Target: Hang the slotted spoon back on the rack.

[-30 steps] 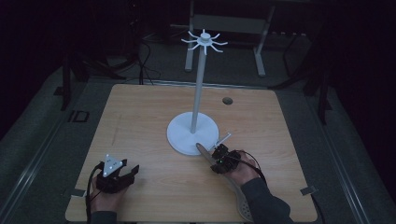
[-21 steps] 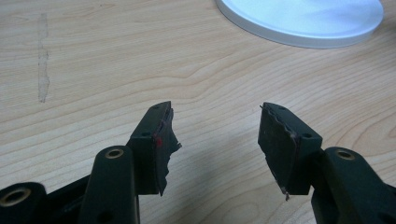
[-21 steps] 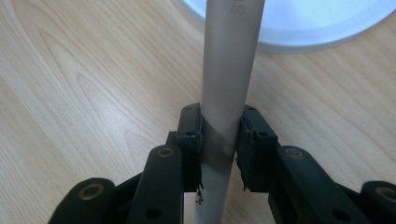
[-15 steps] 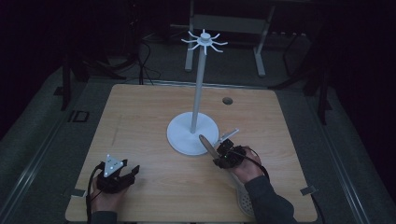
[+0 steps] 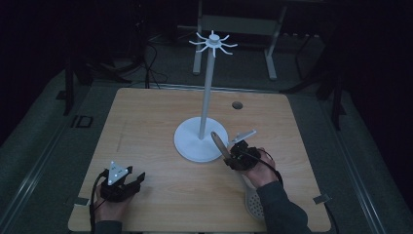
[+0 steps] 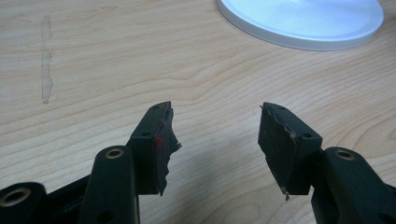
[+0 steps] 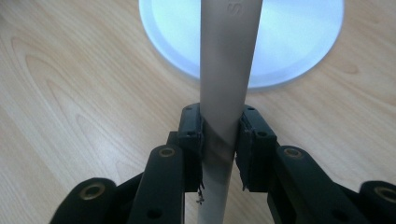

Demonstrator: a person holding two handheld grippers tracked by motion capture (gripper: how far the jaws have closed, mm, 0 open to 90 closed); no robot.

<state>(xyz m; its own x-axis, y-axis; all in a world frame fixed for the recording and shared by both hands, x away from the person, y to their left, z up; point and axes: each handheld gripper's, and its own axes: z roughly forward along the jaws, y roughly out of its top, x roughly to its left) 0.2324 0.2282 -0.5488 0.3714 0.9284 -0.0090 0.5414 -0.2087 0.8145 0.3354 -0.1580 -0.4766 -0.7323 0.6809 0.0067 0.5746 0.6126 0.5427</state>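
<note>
Jaws of our right gripper (image 5: 233, 155) are pressed on both sides of the handle of a skimmer spoon (image 5: 220, 143); its perforated bowl lies low near the table (image 5: 146, 122) edge by our right sleeve, while the handle tip points up toward the white stand (image 5: 200, 141). Our left gripper (image 5: 119, 181) rests on the table with its jaws wide apart, holding nothing.

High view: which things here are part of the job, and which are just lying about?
In the job:
skimmer, its handle clamped in the right gripper
white hook stand

Lying about:
left gripper, open, resting on the table
</note>
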